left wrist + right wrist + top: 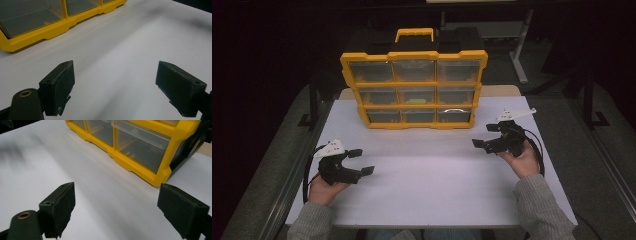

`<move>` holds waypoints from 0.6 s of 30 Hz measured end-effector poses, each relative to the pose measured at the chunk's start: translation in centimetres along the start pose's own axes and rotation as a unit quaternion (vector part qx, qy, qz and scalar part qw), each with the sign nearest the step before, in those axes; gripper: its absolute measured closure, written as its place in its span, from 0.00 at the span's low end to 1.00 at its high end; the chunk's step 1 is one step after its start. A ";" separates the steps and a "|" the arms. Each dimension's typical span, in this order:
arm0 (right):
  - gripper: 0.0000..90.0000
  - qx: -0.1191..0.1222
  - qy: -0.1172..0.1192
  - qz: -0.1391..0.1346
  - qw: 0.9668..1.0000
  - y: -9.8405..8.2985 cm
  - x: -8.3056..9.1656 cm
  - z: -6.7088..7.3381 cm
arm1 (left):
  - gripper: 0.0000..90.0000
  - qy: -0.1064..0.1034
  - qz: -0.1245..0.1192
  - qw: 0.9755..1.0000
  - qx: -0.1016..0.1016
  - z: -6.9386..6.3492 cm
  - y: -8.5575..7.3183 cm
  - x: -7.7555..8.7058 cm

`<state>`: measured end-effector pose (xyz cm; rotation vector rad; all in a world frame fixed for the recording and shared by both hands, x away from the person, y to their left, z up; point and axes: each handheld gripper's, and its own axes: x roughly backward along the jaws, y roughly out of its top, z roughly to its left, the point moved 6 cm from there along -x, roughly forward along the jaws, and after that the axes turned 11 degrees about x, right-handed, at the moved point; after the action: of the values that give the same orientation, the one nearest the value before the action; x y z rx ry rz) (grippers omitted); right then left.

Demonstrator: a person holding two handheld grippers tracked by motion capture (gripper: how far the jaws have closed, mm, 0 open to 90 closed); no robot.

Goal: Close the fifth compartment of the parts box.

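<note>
A person seated at a white table (427, 175) holds a two-jaw gripper in each hand, both facing a yellow organizer case (414, 89) that stands upright at the table's 12 o'clock edge, its handle on top and its three rows of clear drawers turned toward the person. The left gripper (361, 161) hovers at about 8 o'clock on the tabletop, its jaws spread wide with nothing between them; in the left gripper view the case's lower edge lies well beyond the jaws at 11 o'clock. The right gripper (486, 135) sits at about 3 o'clock, near the case's lower right corner, its jaws likewise wide apart and empty, with the case at 1 o'clock in the right gripper view.
</note>
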<state>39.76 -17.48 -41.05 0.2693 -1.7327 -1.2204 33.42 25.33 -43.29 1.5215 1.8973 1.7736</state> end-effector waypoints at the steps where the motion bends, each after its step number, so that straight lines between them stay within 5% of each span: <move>1: 0.15 0.001 -0.002 -0.002 1.000 -0.1 0.1 0.0 | 0.17 0.000 0.000 1.000 -0.001 0.0 0.0 0.0; 18: 0.15 -0.027 -0.003 0.010 1.000 -3.7 1.4 0.5 | 0.17 0.004 0.002 1.000 -0.003 0.4 -0.4 0.0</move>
<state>37.49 -19.82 -43.28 0.2154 -1.7010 -1.2538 33.44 25.64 -43.77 1.5191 1.8932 1.7871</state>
